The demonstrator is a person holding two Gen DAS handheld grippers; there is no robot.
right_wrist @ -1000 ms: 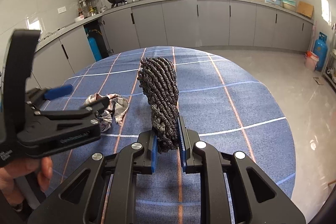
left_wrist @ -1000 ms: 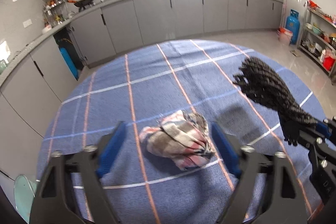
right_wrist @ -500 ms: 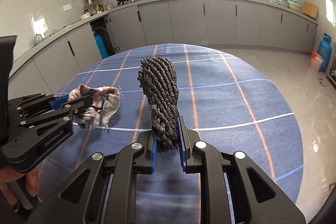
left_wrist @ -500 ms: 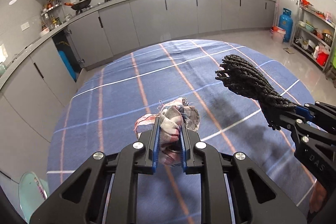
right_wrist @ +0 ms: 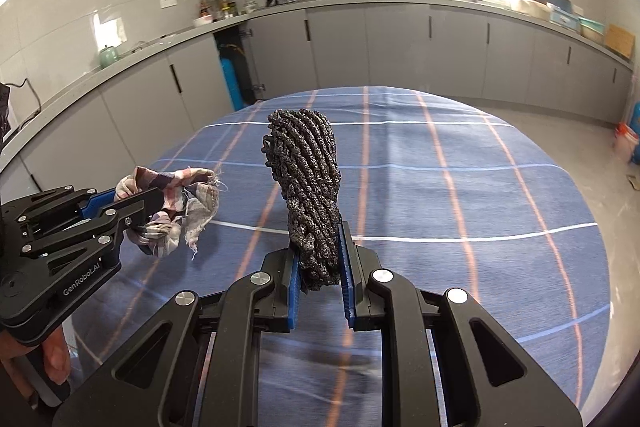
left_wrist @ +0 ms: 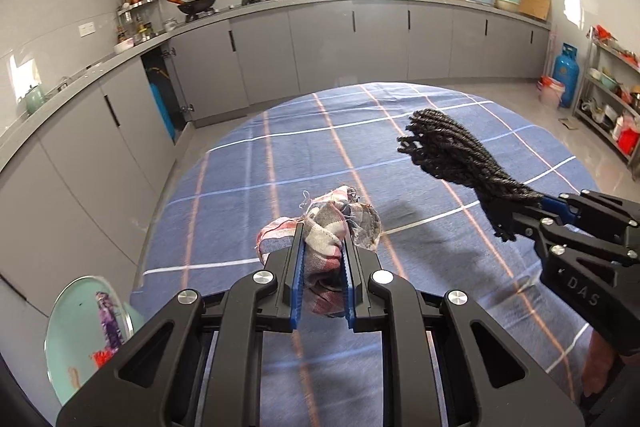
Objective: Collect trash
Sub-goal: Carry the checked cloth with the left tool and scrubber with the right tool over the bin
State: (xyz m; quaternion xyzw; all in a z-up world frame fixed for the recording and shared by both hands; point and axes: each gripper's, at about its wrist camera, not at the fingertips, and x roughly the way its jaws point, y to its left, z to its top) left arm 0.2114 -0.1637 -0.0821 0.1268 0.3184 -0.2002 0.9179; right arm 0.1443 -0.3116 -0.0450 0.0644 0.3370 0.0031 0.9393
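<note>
A second ago the checked rag (left_wrist: 324,227) lay on the bench (left_wrist: 400,131) between wide fingers; now the left gripper (left_wrist: 322,281) pinches it, lifted clear; the right gripper (right_wrist: 320,283) still clamps the black knitted bundle (right_wrist: 308,179) above the blue cloth.

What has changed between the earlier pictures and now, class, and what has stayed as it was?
The left gripper, open around the checked rag a second ago, closed on it and lifted it off the blue tablecloth. The right gripper stays clamped on the black knitted bundle, held upright above the table.
</note>
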